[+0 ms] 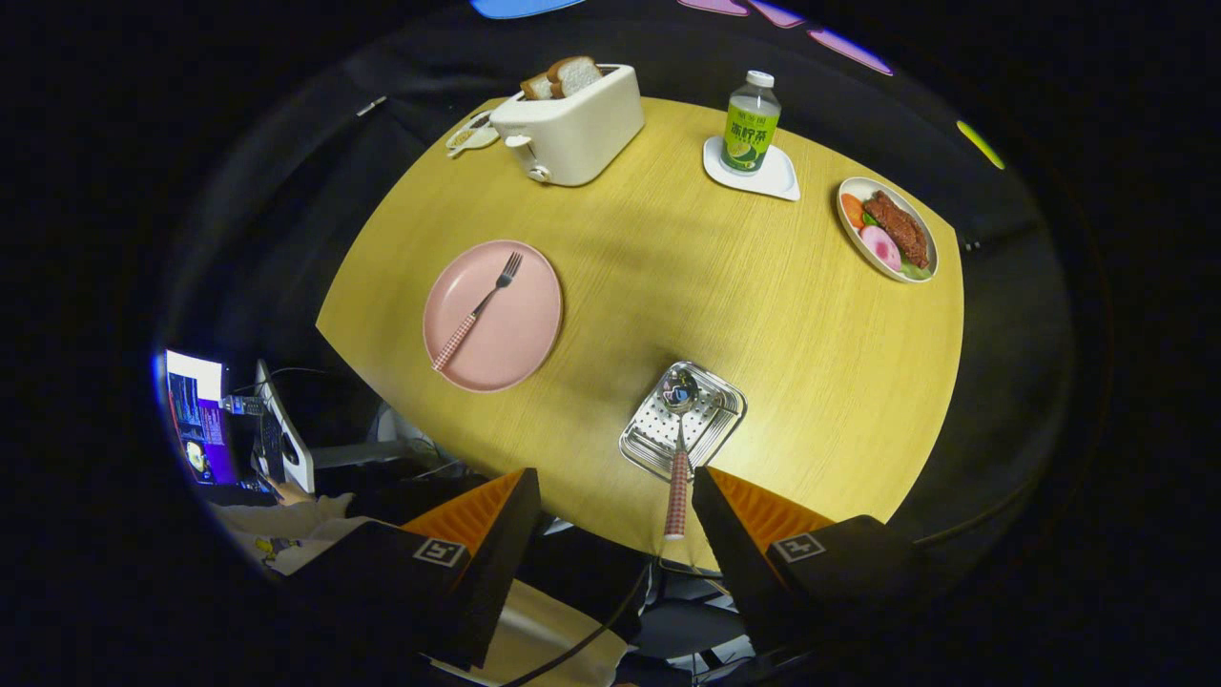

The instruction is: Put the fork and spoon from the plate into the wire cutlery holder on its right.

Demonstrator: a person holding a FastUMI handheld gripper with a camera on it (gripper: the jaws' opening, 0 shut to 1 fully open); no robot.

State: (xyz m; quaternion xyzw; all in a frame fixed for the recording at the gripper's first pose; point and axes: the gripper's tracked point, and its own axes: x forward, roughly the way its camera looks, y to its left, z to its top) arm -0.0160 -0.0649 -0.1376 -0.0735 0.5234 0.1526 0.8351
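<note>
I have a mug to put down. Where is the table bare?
The widest bare stretch lies mid-table, between pink plate, bottle and food dish. It is crowded near the open gripper: steel tray, spoon.

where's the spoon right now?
In the gripper view the spoon lies with its bowl in the wire cutlery holder, right of the pink plate; its handle sticks out toward the open gripper, beside one finger.

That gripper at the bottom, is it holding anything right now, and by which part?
Nothing is held. The gripper is open; the spoon lies with its bowl in the wire cutlery holder, its handle lying beside one finger, not clamped.
</note>
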